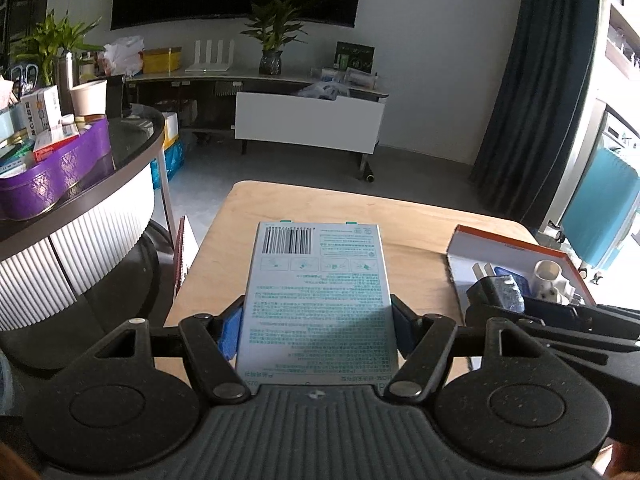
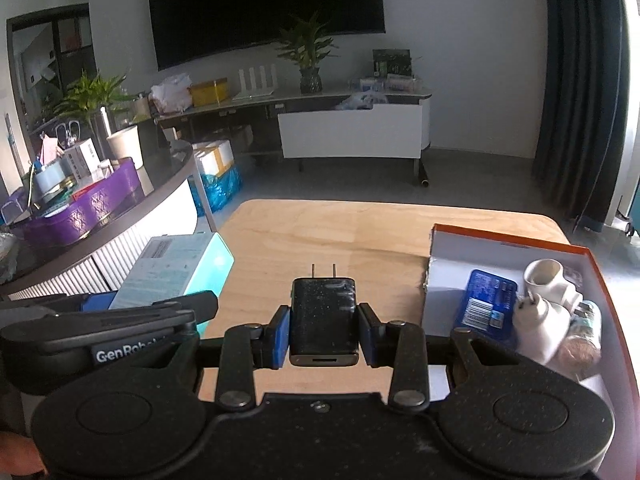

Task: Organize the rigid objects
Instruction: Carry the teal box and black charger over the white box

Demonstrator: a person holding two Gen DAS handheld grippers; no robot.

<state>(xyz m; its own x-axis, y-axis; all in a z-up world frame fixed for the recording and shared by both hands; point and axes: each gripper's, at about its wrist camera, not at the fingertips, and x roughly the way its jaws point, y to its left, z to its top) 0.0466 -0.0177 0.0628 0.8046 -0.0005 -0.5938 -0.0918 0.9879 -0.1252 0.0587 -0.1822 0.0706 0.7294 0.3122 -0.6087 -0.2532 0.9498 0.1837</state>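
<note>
My left gripper (image 1: 318,326) is shut on a flat pale box with teal print and a barcode (image 1: 318,296), held level above the wooden table (image 1: 420,232). The same box shows in the right wrist view (image 2: 172,268) at the left. My right gripper (image 2: 324,330) is shut on a black plug charger (image 2: 323,316), prongs pointing forward, above the table (image 2: 340,232). An orange-rimmed white tray (image 2: 444,244) lies to the right, holding a blue packet (image 2: 486,304), a white pipe fitting (image 2: 548,280) and a white plug (image 2: 540,320). The tray (image 1: 480,248) also shows in the left wrist view.
A dark curved counter (image 1: 132,160) at the left carries a purple tray (image 1: 56,172) of small boxes and a paper cup (image 1: 89,96). A long sideboard (image 1: 256,76) with plants stands against the far wall. A dark curtain (image 1: 532,80) hangs at the right.
</note>
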